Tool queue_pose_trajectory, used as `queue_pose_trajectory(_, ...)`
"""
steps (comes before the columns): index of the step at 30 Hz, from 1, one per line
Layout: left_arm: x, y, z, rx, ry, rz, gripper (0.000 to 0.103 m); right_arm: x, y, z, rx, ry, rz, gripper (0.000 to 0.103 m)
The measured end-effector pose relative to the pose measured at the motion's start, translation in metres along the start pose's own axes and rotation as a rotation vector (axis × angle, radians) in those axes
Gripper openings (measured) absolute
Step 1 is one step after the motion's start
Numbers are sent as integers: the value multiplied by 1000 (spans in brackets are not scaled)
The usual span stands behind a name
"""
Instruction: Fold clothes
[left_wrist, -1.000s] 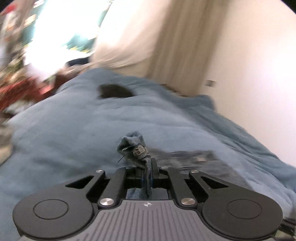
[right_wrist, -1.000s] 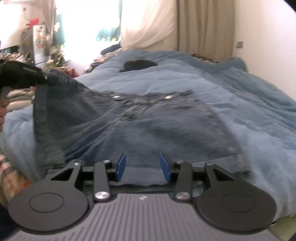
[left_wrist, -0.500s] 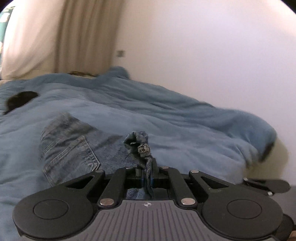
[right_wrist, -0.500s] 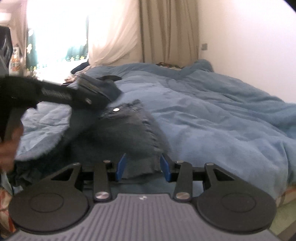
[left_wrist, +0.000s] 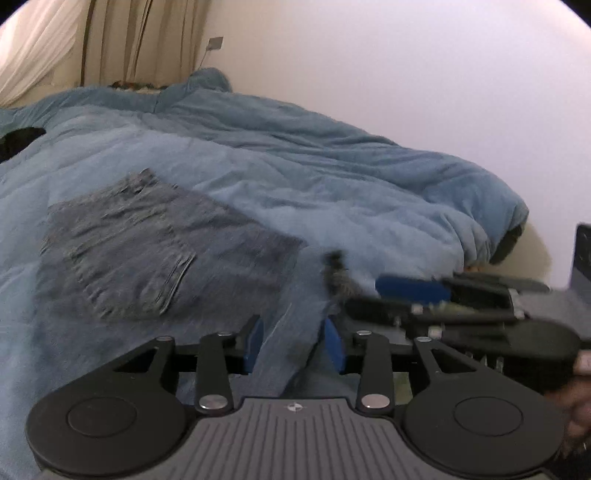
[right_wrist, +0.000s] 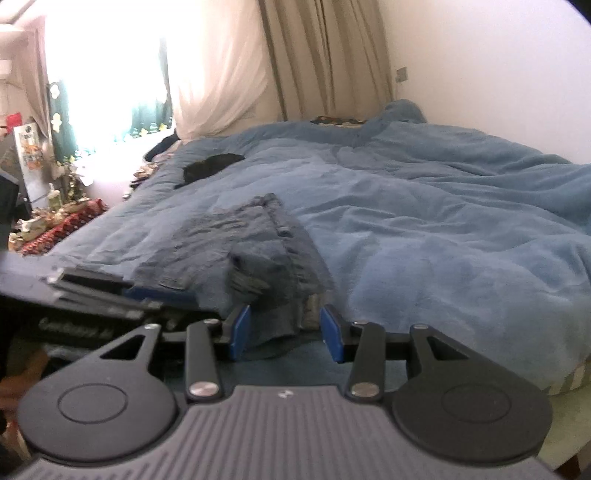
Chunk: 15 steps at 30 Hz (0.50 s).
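Jeans (left_wrist: 147, 254) lying folded over on blue duvet (left_wrist: 332, 177); both my grippers, left (left_wrist: 293, 345) and right (right_wrist: 284, 334), gaping, gripping nothing; further folds probably remaining.

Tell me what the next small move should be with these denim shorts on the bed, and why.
Probably draw both grippers back off the denim shorts. The left gripper and right gripper are both open, and the shorts lie folded over on the blue duvet, one edge between the fingers. Then check whether the fold lies flat.
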<state>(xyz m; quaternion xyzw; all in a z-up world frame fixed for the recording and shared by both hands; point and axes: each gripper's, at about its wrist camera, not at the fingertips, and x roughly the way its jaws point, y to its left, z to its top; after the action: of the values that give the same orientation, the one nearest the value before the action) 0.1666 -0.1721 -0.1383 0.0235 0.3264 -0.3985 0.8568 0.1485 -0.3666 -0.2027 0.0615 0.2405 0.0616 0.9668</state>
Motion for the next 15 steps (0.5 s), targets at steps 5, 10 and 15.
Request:
queue_pose_trajectory(5, -25, 16, -14, -47, -11, 6, 40, 2, 3, 3, 36, 19, 40, 53)
queue_pose_trajectory(10, -48, 43, -20, -109, -43, 62, 40, 24, 6, 10, 6, 36, -23, 53)
queue_pose_trajectory(15, -61, 71, -24, -176, -67, 131, 40, 45, 3, 14, 1, 97, 5, 52)
